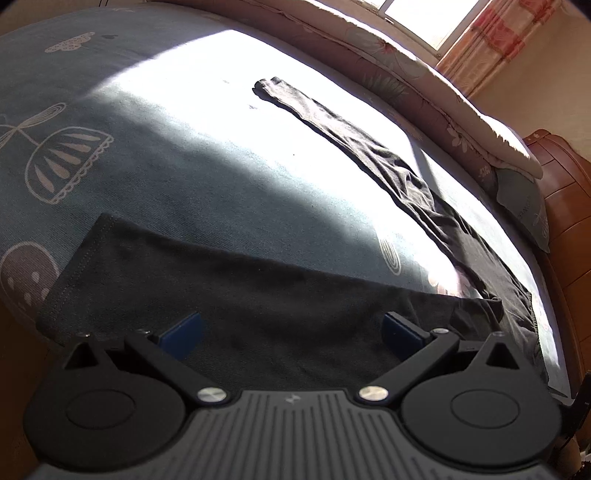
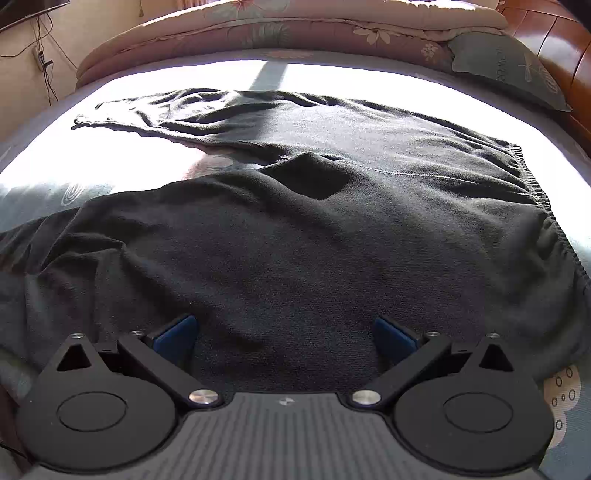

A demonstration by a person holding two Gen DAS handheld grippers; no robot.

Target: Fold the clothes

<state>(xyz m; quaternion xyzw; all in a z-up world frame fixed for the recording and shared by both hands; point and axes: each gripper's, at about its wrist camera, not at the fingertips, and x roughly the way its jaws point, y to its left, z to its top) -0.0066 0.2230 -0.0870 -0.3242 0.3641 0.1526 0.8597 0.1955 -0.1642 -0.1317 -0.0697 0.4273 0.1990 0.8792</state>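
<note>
A pair of black trousers (image 2: 295, 229) lies spread flat on the bed, its ribbed waistband (image 2: 535, 184) at the right. In the left wrist view one leg (image 1: 229, 291) lies just ahead of my left gripper (image 1: 291, 332), and the other leg (image 1: 351, 129) stretches away into the sunlit patch. My left gripper is open above the near leg, blue pads (image 1: 184, 330) wide apart and holding nothing. Over the hip area of the trousers, my right gripper (image 2: 286, 334) is also open, with only cloth below its blue pads (image 2: 391, 338).
The bed sheet (image 1: 147, 166) is teal with white mushroom prints. A rolled floral quilt (image 2: 295, 29) runs along the far edge, with a teal pillow (image 2: 509, 66) by the wooden headboard (image 2: 561, 48). A window (image 1: 436, 18) with a curtain throws strong sunlight.
</note>
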